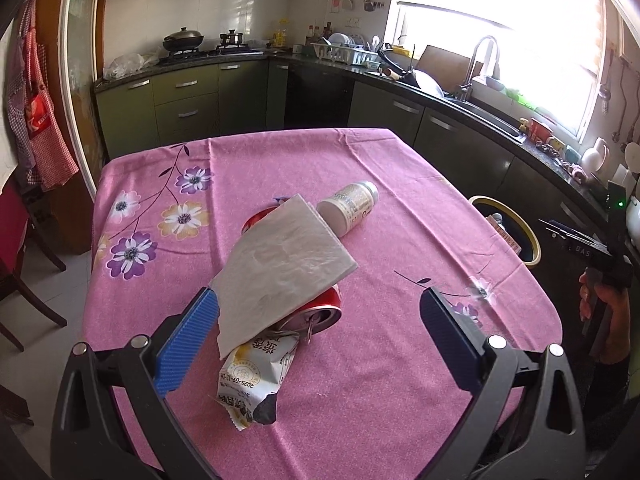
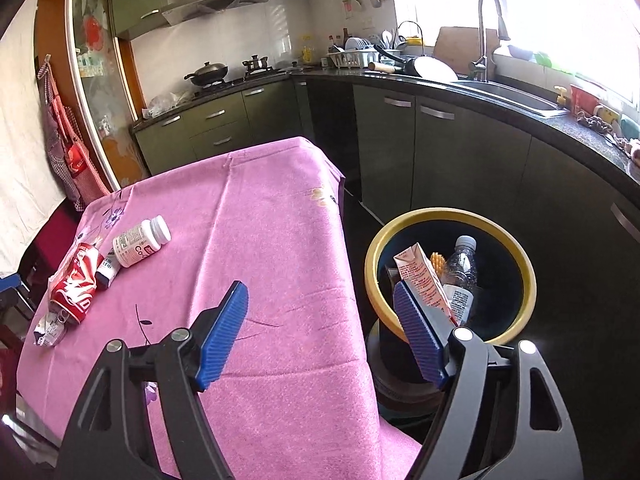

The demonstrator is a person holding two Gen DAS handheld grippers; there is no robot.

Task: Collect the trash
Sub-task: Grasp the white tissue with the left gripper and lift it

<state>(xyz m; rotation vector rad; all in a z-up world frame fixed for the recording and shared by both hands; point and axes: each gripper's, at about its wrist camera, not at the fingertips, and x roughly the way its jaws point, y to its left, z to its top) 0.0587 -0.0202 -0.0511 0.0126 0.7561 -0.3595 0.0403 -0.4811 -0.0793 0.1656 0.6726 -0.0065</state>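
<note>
Left gripper (image 1: 320, 322), fingers wide and empty, framed the tissue (image 1: 280, 268) draped over the crushed can (image 1: 320, 316) between them (wrapper (image 1: 256, 376) beneath); closing could pinch tissue alone. Right gripper (image 2: 320, 336), fingers wide, empty, beside the bin (image 2: 516, 256).

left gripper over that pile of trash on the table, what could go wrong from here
The napkin lies loose over the crushed red can, so the open left gripper may pinch only paper and leave the can. The can also sits on the snack wrapper, which could drag along. The white bottle lies on its side and might roll if nudged.
</note>
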